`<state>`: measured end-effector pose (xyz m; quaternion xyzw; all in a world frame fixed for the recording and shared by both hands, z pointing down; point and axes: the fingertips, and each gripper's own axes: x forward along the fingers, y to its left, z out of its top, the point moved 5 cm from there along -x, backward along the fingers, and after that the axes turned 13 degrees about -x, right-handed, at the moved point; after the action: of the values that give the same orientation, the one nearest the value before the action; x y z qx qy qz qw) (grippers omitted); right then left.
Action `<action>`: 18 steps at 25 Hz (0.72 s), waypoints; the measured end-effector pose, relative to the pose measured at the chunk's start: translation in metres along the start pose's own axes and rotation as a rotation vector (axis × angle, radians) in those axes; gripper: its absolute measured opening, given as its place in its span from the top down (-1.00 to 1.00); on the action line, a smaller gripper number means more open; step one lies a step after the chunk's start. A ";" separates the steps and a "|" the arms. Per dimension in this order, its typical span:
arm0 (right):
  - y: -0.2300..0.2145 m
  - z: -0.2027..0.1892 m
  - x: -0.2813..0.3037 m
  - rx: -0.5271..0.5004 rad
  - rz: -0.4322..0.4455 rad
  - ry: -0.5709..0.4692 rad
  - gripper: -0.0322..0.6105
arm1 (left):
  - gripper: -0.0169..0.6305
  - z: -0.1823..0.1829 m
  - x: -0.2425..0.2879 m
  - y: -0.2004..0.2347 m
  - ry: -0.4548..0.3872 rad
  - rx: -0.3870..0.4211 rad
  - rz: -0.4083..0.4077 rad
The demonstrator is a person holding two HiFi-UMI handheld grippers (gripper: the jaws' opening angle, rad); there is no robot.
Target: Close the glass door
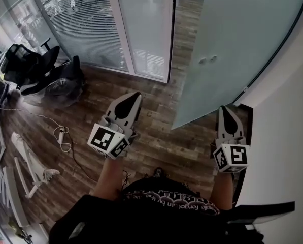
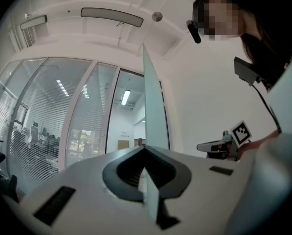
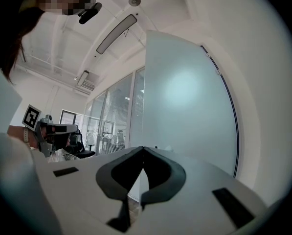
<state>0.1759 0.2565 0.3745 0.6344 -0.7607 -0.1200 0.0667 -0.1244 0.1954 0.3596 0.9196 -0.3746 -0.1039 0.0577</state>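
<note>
Unreadable shirt lettering (image 1: 192, 200); glass door (image 1: 232, 50) ajar

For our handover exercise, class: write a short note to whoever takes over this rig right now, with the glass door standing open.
Left gripper: shut, empty.
Right gripper: shut, empty.
Glass door: swung open, ahead of both grippers. No contact with it can be seen.
Done: nothing so far, the door is not closed.
Left: reach the door and push it shut.
</note>
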 end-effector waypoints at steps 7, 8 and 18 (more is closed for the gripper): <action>-0.008 -0.007 0.037 0.012 -0.006 0.021 0.89 | 0.94 -0.006 0.035 0.020 0.027 -0.018 -0.028; -0.010 -0.008 0.041 0.011 -0.005 0.021 0.89 | 0.94 -0.007 0.039 0.021 0.031 -0.018 -0.031; -0.047 -0.030 0.105 -0.006 0.069 0.017 0.89 | 0.94 -0.013 0.092 0.036 0.016 -0.001 0.029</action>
<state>0.2085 0.1431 0.3860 0.6087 -0.7811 -0.1143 0.0793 -0.0813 0.1053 0.3652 0.9148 -0.3873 -0.0960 0.0628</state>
